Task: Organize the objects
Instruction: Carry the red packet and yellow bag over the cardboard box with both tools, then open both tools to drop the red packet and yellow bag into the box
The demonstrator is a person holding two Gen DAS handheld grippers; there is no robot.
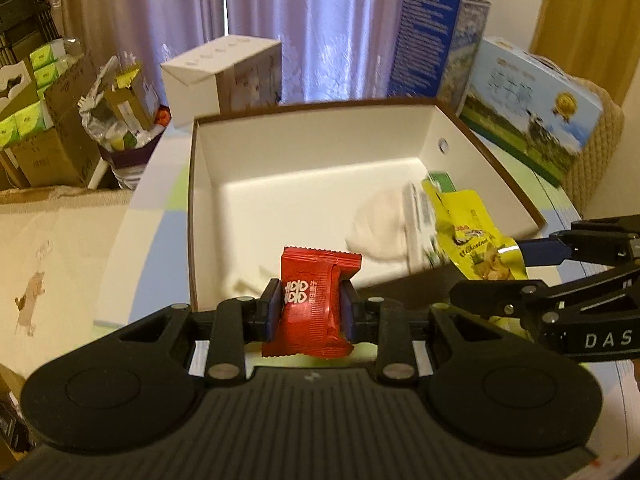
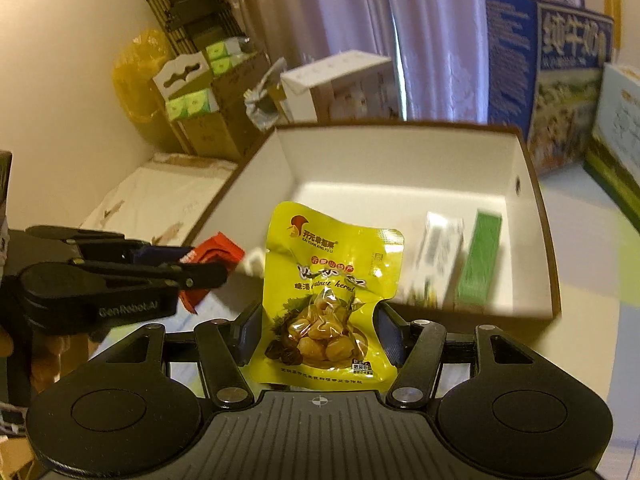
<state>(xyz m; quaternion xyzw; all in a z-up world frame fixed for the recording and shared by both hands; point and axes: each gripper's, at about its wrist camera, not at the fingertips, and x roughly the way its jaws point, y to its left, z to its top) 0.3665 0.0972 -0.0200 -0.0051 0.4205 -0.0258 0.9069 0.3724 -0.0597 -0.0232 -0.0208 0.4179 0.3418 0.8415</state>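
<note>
Red foil sachet (image 1: 311,307) with white characters, pinched upright between the blue pads (image 1: 274,312) of the left gripper (image 1: 310,312), jaws drawn narrow against both its sides. Held just before the near wall of the open white box (image 1: 312,148), brown along the rim, resting on a pale table (image 1: 132,240) with blue and green patches.

Yellow chestnut pouch (image 2: 326,304), glossy, printed with kernels, clamped between the pads of the right gripper (image 2: 318,336), jaws at a middling width and pressing the pouch's lower sides. Pouch upright, its top edge over the near rim of the same box.

Inside the box, toward its right side: a white carton (image 2: 438,252) and a green carton (image 2: 480,256) just beside each other, both blurred. In the left wrist view, a pale rounded mass (image 1: 378,228) on the box floor next to them, too blurred to identify.

Grippers close together, side by side, each showing at the edge of the other's view.

Behind the box: a white carton (image 1: 224,76) on its side, a tall blue milk carton (image 2: 548,76), a pasture-printed box (image 1: 532,108), lilac curtains (image 1: 320,24). Off to the left, cardboard cases (image 1: 52,140) with green packs.
</note>
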